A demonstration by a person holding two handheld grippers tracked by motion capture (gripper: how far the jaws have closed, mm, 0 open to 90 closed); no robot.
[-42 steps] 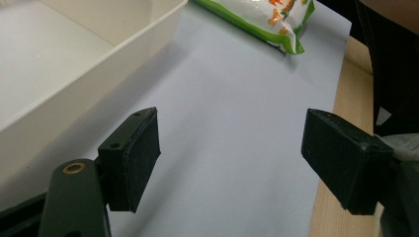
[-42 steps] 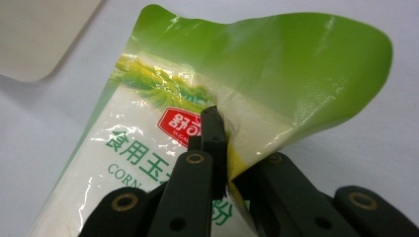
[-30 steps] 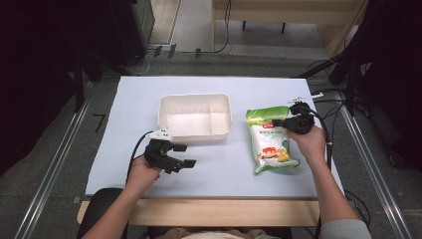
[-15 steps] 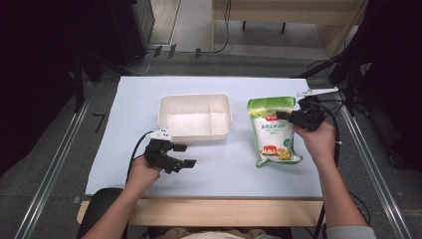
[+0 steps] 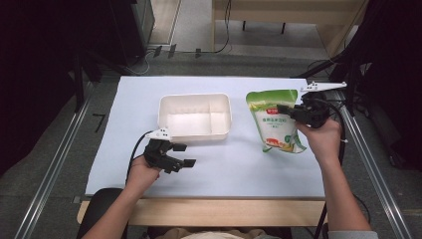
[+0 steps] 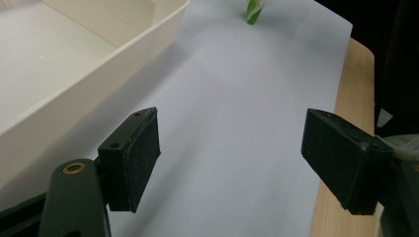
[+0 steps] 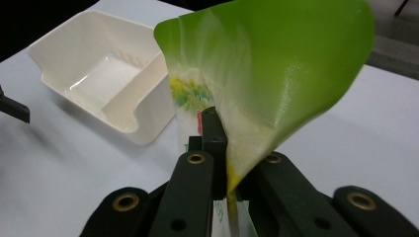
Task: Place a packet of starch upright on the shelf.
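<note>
1. Left gripper sits low near the table's near-left edge, just in front of the bin. Jaws wide apart, nothing between them; the left gripper view shows bare white table cover in the gap. Looks idle.
2. White plastic bin, mid table and slightly left, two compartments split by a low divider, both empty. Its wall runs beside the left gripper.
3. Green snack pouch right of the bin, apart from it. Its near end seems to rest on the cover while the far end is raised.
4. Right gripper at the pouch's right edge, jaws clamped tight on it; the right gripper view shows the film pinched between them and curling over.
5. Step, my guess: pouch picked up, transfer toward the bin likely. Next move needs a lift clear of the table, a carry left over the rim, and a firm pinch, since the film is limp and may slip.
6. Writing: red label and print on the pouch front, too small to read. No brand legible.
</note>
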